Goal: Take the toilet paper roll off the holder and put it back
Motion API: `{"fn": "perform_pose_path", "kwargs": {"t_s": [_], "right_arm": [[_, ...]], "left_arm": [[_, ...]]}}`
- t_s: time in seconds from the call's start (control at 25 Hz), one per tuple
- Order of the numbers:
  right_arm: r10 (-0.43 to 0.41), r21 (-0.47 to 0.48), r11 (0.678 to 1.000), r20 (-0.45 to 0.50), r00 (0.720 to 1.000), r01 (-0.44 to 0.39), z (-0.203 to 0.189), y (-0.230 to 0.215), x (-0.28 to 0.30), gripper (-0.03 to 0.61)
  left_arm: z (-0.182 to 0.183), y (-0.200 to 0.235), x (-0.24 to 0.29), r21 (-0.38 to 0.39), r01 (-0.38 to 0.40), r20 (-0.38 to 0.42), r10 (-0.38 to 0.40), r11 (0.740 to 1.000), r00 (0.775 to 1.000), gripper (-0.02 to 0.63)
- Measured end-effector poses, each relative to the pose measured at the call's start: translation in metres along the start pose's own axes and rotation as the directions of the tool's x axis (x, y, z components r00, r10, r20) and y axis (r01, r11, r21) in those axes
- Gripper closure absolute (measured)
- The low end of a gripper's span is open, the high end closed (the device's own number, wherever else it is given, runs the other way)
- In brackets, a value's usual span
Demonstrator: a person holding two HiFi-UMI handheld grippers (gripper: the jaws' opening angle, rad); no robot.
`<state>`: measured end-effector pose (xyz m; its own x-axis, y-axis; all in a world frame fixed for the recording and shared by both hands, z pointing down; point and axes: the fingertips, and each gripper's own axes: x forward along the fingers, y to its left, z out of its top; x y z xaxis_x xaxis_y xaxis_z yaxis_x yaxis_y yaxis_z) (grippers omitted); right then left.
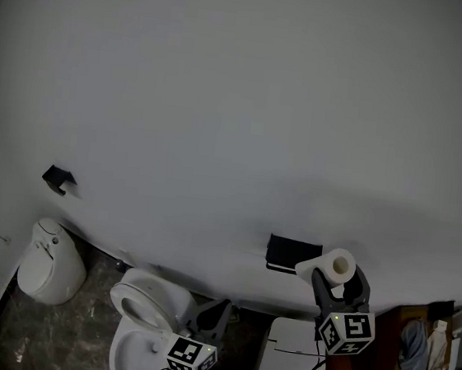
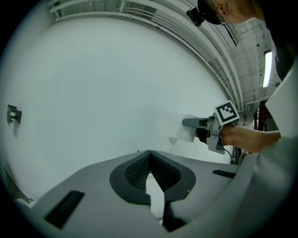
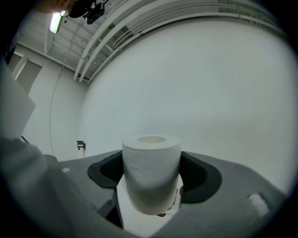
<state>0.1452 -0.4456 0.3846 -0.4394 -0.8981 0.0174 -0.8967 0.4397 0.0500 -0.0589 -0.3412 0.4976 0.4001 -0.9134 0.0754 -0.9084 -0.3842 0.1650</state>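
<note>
Right now the toilet paper roll (image 3: pixel 151 172) is sitting upright between the fingers of the right gripper (image 1: pixel 340 279). The fingers are standing wide and pressing on the roll's sides, and the core opening is facing up. From the head view I am seeing the roll raised in front of the white wall (image 1: pixel 224 96), just beside the right end of the black holder (image 1: pixel 289 254) mounted there. I cannot tell whether paper and holder are touching. A loose sheet is sticking out from the roll toward the holder side.

Lower and to the left, the left gripper (image 2: pixel 150 162) is pointing at the wall with its fingers closed together and gripping nothing. It is hovering well apart from the roll.

Under the left gripper a white toilet (image 1: pixel 144 328) is standing against the wall. Further left a white bin (image 1: pixel 50 263) is resting on the dark floor (image 1: pixel 95 289), with a small black bracket (image 1: pixel 58 178) on the wall above it. Below the holder a white box (image 1: pixel 290 357) is showing, and to its right a wooden cabinet (image 1: pixel 396 340) is carrying a blue cloth (image 1: pixel 414 342).
</note>
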Motion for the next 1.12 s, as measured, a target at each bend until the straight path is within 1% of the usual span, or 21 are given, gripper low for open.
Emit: {"fn": "perform_pose_path", "kwargs": {"t_s": [0.08, 0.2, 0.36, 0.52, 0.68, 0.8, 0.96, 1.12], "right_arm": [[0.026, 0.003, 1.000, 0.002, 1.000, -0.026, -0.004, 0.003, 0.023, 0.227], [0.070, -0.002, 0.998, 0.005, 0.998, -0.070, -0.015, 0.009, 0.057, 0.227], [0.101, 0.026, 0.995, -0.007, 0.995, -0.101, -0.035, 0.007, 0.086, 0.229], [0.119, 0.009, 0.993, -0.037, 0.992, -0.119, -0.059, 0.002, 0.103, 0.229], [0.118, -0.008, 0.993, -0.099, 0.988, -0.120, -0.092, 0.010, 0.132, 0.229], [0.102, 0.002, 0.995, -0.116, 0.988, -0.102, -0.107, 0.010, 0.142, 0.229], [0.088, 0.009, 0.996, -0.101, 0.991, -0.087, -0.108, 0.009, 0.143, 0.227], [0.080, -0.003, 0.997, -0.109, 0.991, -0.081, -0.110, 0.009, 0.144, 0.222]], "left_arm": [[0.000, 0.003, 0.004, 0.007, -0.001, -0.004, 0.001, 1.000, 1.000, 0.606], [0.000, 0.005, 0.011, -0.013, 0.001, -0.018, -0.001, 1.000, 1.000, 0.606], [-0.021, 0.007, 0.016, 0.004, -0.010, -0.048, 0.010, 1.000, 0.999, 0.606], [-0.041, 0.002, 0.016, -0.006, -0.034, -0.089, 0.034, 0.999, 0.995, 0.606], [-0.053, 0.019, 0.016, -0.014, -0.052, -0.120, 0.050, 0.999, 0.992, 0.606], [-0.058, 0.030, 0.016, -0.010, -0.056, -0.126, 0.055, 0.998, 0.990, 0.606], [-0.059, 0.034, 0.014, -0.023, -0.063, -0.151, 0.059, 0.998, 0.987, 0.606], [-0.060, 0.032, 0.014, -0.004, -0.044, -0.137, 0.043, 0.999, 0.990, 0.606]]}}
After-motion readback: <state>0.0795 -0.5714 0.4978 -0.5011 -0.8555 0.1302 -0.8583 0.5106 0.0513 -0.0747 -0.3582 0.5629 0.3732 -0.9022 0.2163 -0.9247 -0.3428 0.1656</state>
